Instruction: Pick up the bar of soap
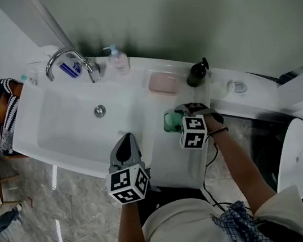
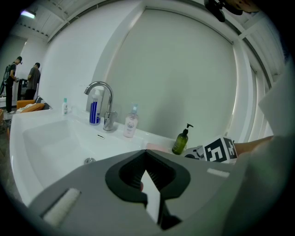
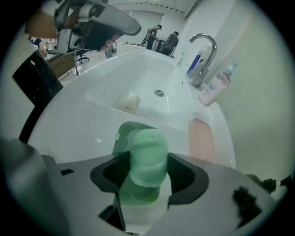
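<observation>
Washstand: a white counter (image 1: 158, 155) with a wide sink basin (image 1: 67, 131) on the left. A wall runs along the far edge.
Person: seen from above at the near edge, one gripper in each hand.
Faucet: a chrome faucet (image 1: 67, 59) at the far rim of the basin.
Left gripper: the left gripper (image 1: 126, 142) hangs over the near right rim of the basin. Its jaws are together, with nothing between them.
Right gripper: the right gripper (image 1: 173, 121) points steeply down at the counter to the right of the basin. Its jaws stand wide apart, one on each side of the soap. No squeeze on the soap shows.
Bottles: a clear pump dispenser (image 1: 118, 60) stands beside the faucet. A dark pump bottle (image 1: 197, 73) stands at the far right of the counter.
Pink slab: a pink slab (image 1: 162, 83) lies flat on the far counter, beyond the right gripper and apart from it.
Soap: the green bar of soap (image 3: 148, 154), rounded, sits on something translucent green, probably a tray.
Key relation: the soap lies directly under and between the right jaws. Its long axis seems to run away from that gripper's camera, so the jaws would close across its narrow width. The right hand is much the nearer. The left is well off to the left.
</observation>
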A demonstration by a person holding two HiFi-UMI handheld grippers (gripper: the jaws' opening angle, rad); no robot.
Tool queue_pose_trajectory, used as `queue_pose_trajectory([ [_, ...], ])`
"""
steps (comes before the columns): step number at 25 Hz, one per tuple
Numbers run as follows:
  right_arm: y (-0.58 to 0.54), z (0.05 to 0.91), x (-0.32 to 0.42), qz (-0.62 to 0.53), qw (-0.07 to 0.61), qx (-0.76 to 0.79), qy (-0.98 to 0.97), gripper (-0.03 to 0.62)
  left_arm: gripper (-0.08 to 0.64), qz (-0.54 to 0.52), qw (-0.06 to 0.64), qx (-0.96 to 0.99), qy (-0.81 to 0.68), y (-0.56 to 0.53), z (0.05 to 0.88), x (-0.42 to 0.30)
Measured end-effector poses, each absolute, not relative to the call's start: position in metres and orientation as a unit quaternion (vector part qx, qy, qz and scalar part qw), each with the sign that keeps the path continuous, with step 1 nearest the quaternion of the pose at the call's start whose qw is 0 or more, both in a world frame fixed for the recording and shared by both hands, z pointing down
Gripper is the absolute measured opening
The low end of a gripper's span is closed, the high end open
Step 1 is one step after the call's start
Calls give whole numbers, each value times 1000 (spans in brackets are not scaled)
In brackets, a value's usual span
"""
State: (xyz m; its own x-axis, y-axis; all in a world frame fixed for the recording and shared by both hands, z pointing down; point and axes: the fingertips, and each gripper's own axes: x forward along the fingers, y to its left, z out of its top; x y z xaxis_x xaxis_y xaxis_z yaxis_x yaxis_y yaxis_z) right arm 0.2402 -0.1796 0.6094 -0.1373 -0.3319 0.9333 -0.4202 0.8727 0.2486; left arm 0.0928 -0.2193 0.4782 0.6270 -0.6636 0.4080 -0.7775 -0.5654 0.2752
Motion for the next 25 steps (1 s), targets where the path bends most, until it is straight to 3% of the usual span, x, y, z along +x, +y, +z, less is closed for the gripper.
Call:
queue_pose_trajectory([
  [11, -182, 611, 235, 108, 605, 206, -762, 245, 6, 134, 229, 871, -412, -221, 485, 93],
  [25, -179, 608, 238, 76, 590, 240, -767, 250, 6, 120, 236, 866, -425, -226, 482, 82],
])
